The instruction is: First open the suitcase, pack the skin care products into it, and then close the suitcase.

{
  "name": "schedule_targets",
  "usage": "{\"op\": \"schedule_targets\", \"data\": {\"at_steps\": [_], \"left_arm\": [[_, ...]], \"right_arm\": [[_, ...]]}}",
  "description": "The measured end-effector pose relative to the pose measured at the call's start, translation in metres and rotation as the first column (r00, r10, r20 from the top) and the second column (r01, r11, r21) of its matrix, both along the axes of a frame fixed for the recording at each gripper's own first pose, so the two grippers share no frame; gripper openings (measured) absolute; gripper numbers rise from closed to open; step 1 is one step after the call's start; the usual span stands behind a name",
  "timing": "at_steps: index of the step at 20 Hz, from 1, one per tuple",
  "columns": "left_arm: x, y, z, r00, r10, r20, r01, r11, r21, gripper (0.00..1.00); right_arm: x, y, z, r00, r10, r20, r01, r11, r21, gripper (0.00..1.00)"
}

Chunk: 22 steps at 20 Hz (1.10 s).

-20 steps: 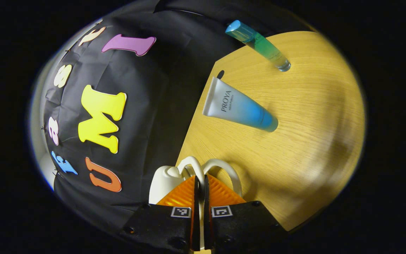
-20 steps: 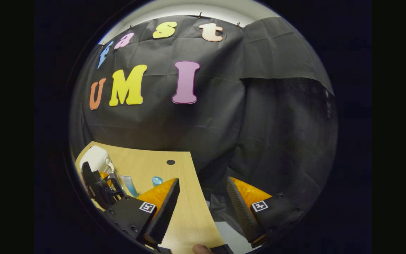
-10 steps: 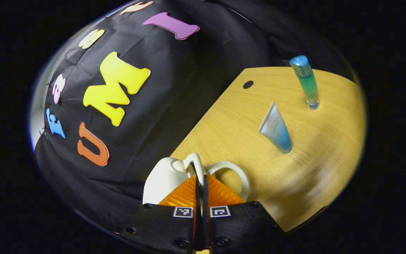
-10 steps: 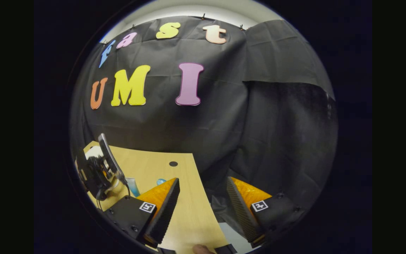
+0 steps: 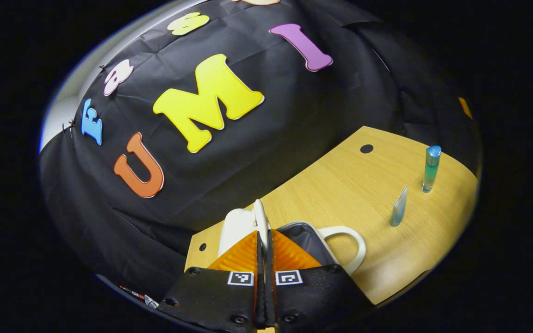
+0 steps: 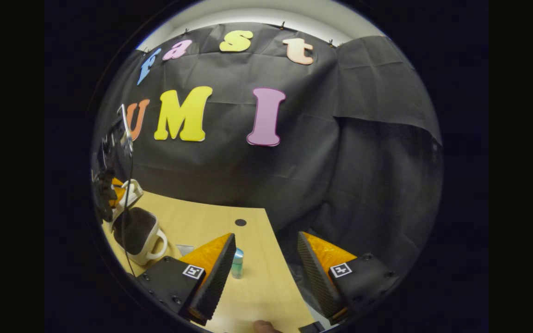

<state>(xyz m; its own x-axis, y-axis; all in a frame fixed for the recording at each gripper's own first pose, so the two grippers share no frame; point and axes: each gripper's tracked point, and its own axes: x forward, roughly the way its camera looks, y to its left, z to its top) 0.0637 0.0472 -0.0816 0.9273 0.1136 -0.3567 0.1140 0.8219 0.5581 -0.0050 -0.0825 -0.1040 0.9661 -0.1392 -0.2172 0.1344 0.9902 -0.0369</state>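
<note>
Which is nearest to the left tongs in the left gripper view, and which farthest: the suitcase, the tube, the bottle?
1. Suitcase: its lid is clamped in the left tongs.
2. Tube: upright, farther right on the table.
3. Bottle: upright, beyond the tube.

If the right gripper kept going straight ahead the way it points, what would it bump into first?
Probably the black cloth wall. The right gripper is open, and between its fingers lies the edge of the wooden table and then the cloth. The blue-green bottle stands off to one side. Depth is hard to judge.
</note>
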Motion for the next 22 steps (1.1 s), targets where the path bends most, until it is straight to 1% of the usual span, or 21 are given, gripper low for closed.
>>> {"op": "schedule_targets", "data": {"at_steps": [2,4,7,10,13,16,18,21,22], "left_arm": [[0.0,0.026,0.015,1.0,0.009,0.009,-0.009,0.999,-0.047,0.03],[-0.003,0.054,0.029,1.0,0.028,0.012,-0.027,0.996,-0.085,0.03],[-0.007,0.107,0.047,0.997,0.074,-0.001,-0.074,0.99,-0.124,0.03],[-0.005,0.168,0.05,0.991,0.128,-0.025,-0.131,0.976,-0.173,0.03],[-0.006,0.238,0.033,0.98,0.188,-0.061,-0.196,0.963,-0.184,0.03],[-0.009,0.295,0.0,0.963,0.241,-0.119,-0.26,0.946,-0.195,0.03],[-0.006,0.318,-0.019,0.96,0.247,-0.13,-0.27,0.938,-0.215,0.03],[-0.004,0.348,-0.059,0.953,0.249,-0.171,-0.277,0.946,-0.168,0.03],[-0.005,0.357,-0.071,0.951,0.248,-0.186,-0.28,0.945,-0.169,0.03]], "right_arm": [[0.007,0.021,0.005,1.0,0.018,0.004,-0.018,1.0,-0.024,0.8],[0.014,0.045,0.008,0.999,0.036,0.001,-0.036,0.999,-0.014,0.8],[0.019,0.084,0.014,0.997,0.072,0.001,-0.072,0.997,-0.013,0.8],[0.022,0.116,0.018,0.996,0.091,0.007,-0.091,0.996,-0.02,0.8],[0.022,0.146,0.015,0.994,0.108,0.0,-0.108,0.994,-0.024,0.8],[0.021,0.165,0.011,0.993,0.121,-0.019,-0.121,0.992,-0.027,0.8],[0.02,0.173,0.006,0.991,0.127,-0.042,-0.128,0.991,-0.027,0.8],[0.018,0.179,0.003,0.991,0.121,-0.065,-0.124,0.991,-0.051,0.8],[0.018,0.18,0.001,0.99,0.119,-0.077,-0.124,0.991,-0.051,0.8]]}}
